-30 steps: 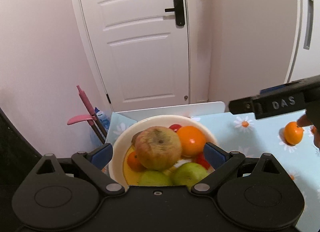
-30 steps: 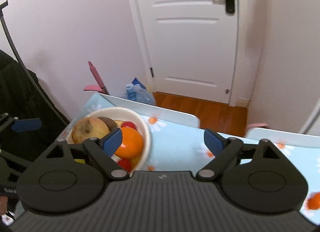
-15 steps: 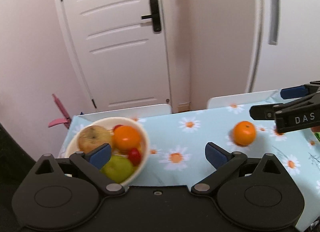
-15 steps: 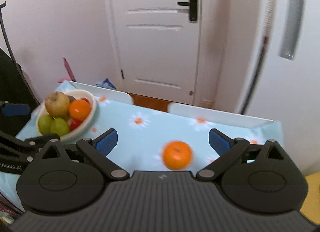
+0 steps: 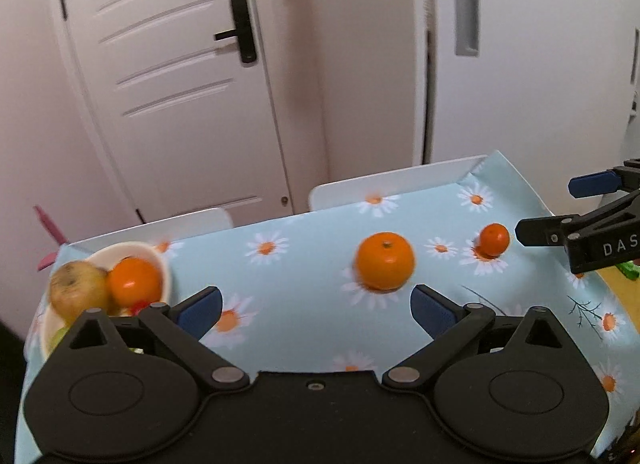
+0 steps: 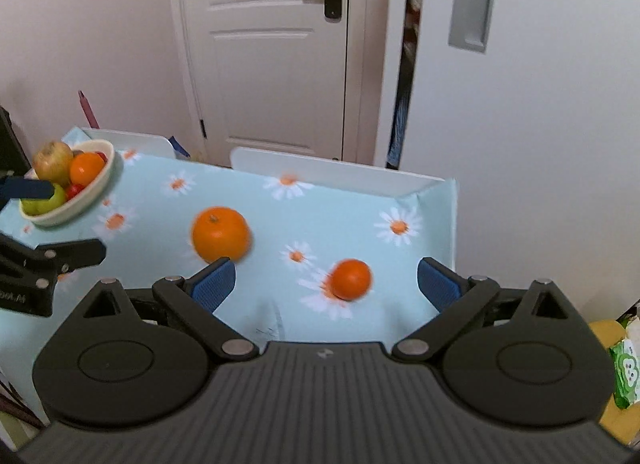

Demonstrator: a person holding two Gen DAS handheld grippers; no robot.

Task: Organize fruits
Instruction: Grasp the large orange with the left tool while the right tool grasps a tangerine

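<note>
My right gripper (image 6: 324, 284) has its blue-padded fingers (image 6: 212, 284) spread wide and empty, and the small tangerine (image 6: 351, 279) sits on the tabletop (image 6: 344, 215) in the gap between them, a little to the right of centre. My left gripper (image 5: 316, 306) is likewise wide apart and holding nothing; the larger orange (image 5: 385, 261) lies just beyond its right finger.

I judge both fruits light, round and firm-skinned with some give, so they should roll at a nudge on the smooth cloth. I would close across the widest part, at the equator, with the pads level and low, and squeeze gently so as not to bruise the flesh. The small one leaves plenty of room either side; the orange fills more of the opening.

The orange is bright, slightly flattened, with a dark stem dimple facing up. The tangerine is deeper orange and glossy; blur hides its stem. Far left, a cream bowl (image 6: 94, 187) already holds an apple, an orange, green fruits and small red ones, well apart from the two loose fruits on the daisy-print cloth.
</note>
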